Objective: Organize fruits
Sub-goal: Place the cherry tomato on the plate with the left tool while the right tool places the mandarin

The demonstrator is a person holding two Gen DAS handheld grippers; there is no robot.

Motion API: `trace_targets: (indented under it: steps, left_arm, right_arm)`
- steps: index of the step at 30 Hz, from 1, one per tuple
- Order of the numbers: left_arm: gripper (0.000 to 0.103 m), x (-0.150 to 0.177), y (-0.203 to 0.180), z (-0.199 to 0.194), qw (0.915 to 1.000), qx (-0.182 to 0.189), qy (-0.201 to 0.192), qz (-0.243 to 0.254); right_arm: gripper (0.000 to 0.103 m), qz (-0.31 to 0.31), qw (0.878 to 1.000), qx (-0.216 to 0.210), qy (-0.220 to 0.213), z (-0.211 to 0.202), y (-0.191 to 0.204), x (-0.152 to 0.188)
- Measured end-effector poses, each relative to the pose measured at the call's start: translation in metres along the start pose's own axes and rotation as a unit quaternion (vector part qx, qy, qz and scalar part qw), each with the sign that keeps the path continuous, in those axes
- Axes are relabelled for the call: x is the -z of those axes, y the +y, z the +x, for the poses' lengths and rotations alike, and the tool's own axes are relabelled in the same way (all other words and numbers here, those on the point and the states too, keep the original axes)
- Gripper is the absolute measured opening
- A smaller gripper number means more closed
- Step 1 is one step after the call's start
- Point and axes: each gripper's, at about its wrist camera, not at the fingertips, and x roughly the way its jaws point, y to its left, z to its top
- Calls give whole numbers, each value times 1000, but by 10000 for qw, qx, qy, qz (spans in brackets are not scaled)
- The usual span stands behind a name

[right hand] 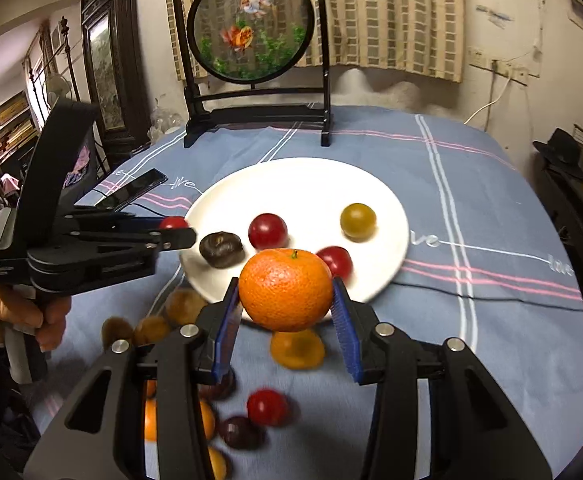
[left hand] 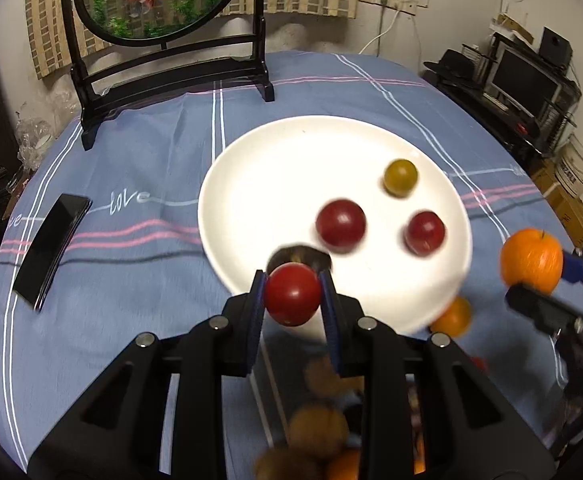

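My left gripper (left hand: 292, 294) is shut on a red cherry tomato (left hand: 292, 294), held above the near rim of the white plate (left hand: 275, 184). In the right wrist view that left gripper (right hand: 179, 236) sits at the plate's left edge with the red tomato (right hand: 173, 223) between its tips. My right gripper (right hand: 285, 298) is shut on an orange mandarin (right hand: 285, 289), seen from the left wrist view as the mandarin (left hand: 531, 261) right of the plate. On the plate (right hand: 291, 184) lie two red tomatoes (right hand: 268, 231), a yellow-green tomato (right hand: 358, 221) and a dark chestnut (right hand: 220, 243).
Loose fruit and brown nuts (right hand: 183, 306) lie on the blue tablecloth below both grippers, including an orange (right hand: 297, 348) and a red tomato (right hand: 266, 407). A black phone (left hand: 49, 248) lies left of the plate. A framed goldfish screen (left hand: 159, 0) stands at the back.
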Motion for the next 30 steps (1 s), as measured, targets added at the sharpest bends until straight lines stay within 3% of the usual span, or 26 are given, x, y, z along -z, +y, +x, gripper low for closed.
trace_targets:
  steps: [10,11,12,14,16,24,30]
  left_arm:
    - [28,-30,15,54,9993,-205,242,-185]
    - [33,-31,14,58,9991,-268,254,-184]
    - [48,-32,15,60,9991,-278,246,-201]
    - [65,-32,16,59,9989,-306,148,-309]
    - [66,-33,17,56,9989,-345,63,-325]
    - [74,-19,17,37,9986,-477,-9,-235]
    - [78,1,17,12,9981,-582,-72,-164]
  right_arm:
    - [45,18,9994,-143,308,53,4,-18]
    - [45,41,9994,-134,322,55,4,-19]
    - [45,59,9993,-128,344,58,4,-20]
    - [46,124,9991,-103,397,62,2,-19]
    - [50,192,9990,-86,397,62,-1,-18]
    - [50,333,9993,-108,161,39,-6,-12]
    - [58,495,9987,-129,87,18,-11,6]
